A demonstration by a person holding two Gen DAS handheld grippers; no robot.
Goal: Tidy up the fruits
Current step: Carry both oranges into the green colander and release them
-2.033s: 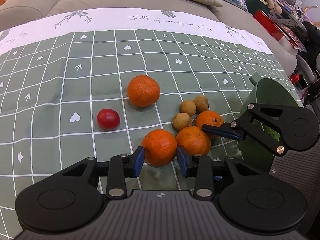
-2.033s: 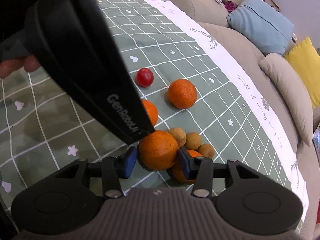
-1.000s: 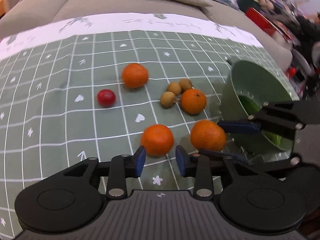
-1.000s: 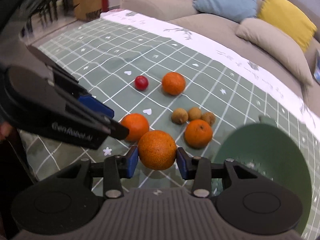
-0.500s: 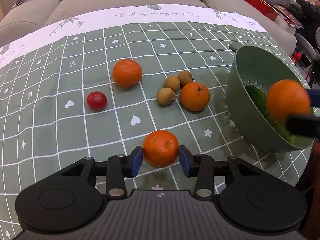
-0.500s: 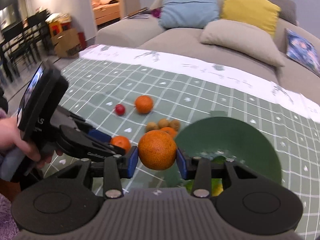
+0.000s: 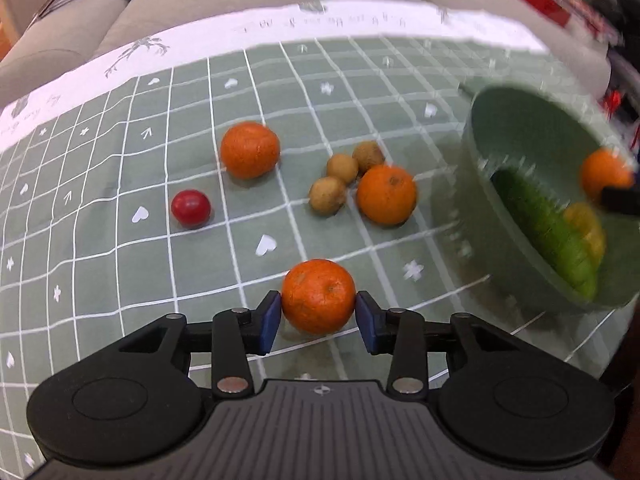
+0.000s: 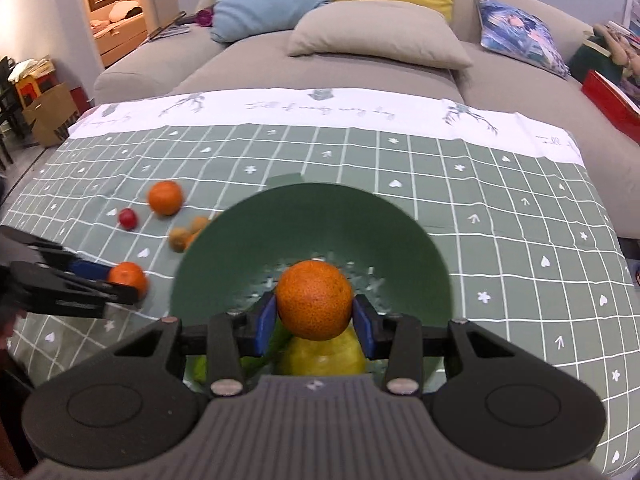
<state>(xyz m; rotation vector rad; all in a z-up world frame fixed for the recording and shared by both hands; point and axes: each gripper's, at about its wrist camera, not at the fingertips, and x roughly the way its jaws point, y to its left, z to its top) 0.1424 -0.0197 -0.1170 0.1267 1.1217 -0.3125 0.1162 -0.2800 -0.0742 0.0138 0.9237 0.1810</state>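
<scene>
Right gripper (image 8: pixel 314 322) clamps orange (image 8: pixel 315 305) above green bowl (image 8: pixel 224 240); high release risks bounce-out. Left gripper (image 7: pixel 318 316), jaws just narrowing, pinches near orange (image 7: pixel 318 295); may squirt free.

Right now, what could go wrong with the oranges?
The right gripper holds an orange above the green bowl; dropped from there, it could bounce out or bruise the yellow fruit below. The left gripper squeezes another orange near its tips, so it might slip and roll.
</scene>
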